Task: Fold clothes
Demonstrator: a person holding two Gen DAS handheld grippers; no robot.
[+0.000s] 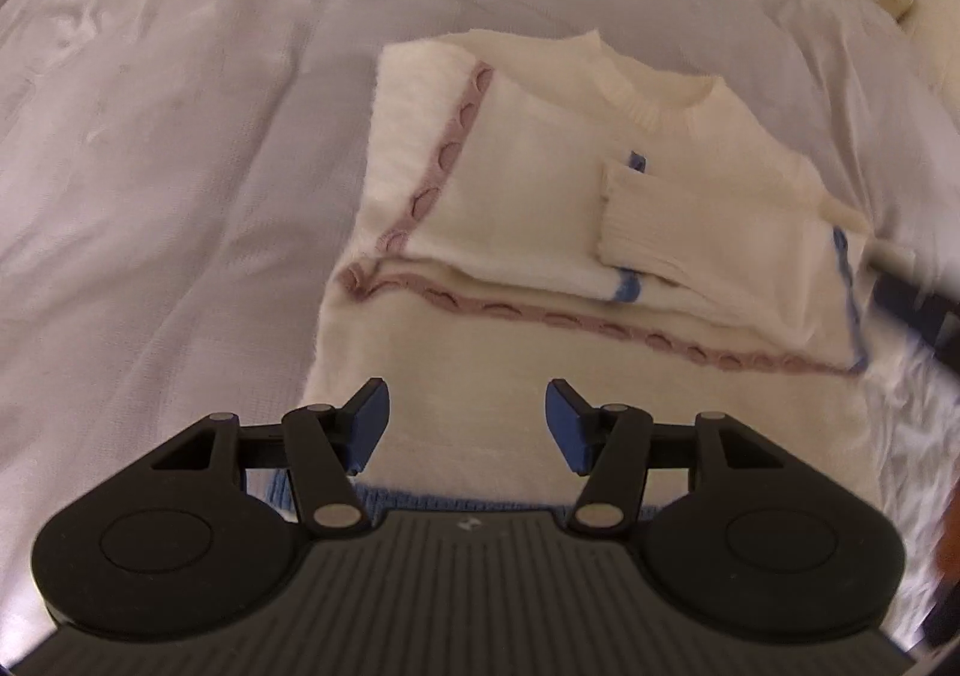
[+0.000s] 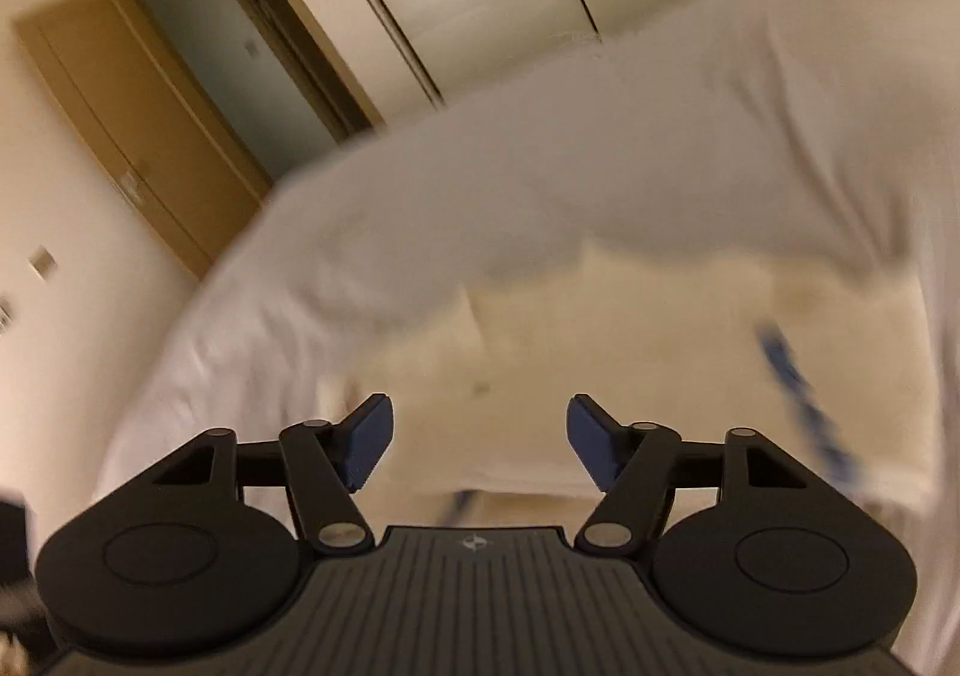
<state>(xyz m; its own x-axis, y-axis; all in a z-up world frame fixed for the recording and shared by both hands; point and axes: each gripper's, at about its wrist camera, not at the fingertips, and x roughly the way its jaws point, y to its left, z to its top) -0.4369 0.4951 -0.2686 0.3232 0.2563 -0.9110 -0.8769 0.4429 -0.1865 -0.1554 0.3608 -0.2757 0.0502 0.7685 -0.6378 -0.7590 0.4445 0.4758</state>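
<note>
1. Sweater (image 1: 540, 232) first: a cream knit with a ribbed crew neck, pink braided trim and blue trim, is seen spread on the white bed sheet (image 1: 180, 147), a little right of centre in the left wrist view.
2. Both sleeves are found already folded in across the chest. The ribbed cuff (image 1: 642, 214) of one sleeve is laid on top, near the collar.
3. The lower body of the sweater is left flat and unfolded, with the blue hem (image 1: 420, 502) just visible at the near edge, under the tool.
4. By judgement, the job is put at about halfway: sleeves done, the hem-to-collar fold not yet made.
5. Left gripper (image 1: 467, 424): its blue pads are held apart, roughly half spread, above the lower panel. Nothing is pinched between them; contact with the knit cannot be confirmed.
6. Right gripper (image 2: 480, 439): the jaws are seen spread wide and empty. The view is heavily blurred, but cream fabric with a blue stripe is made out beyond the pads.
7. A door (image 2: 138, 123) and a pale wardrobe are caught behind the bed in the right wrist view.
8. The hem is judged the likely next thing to be grasped.
</note>
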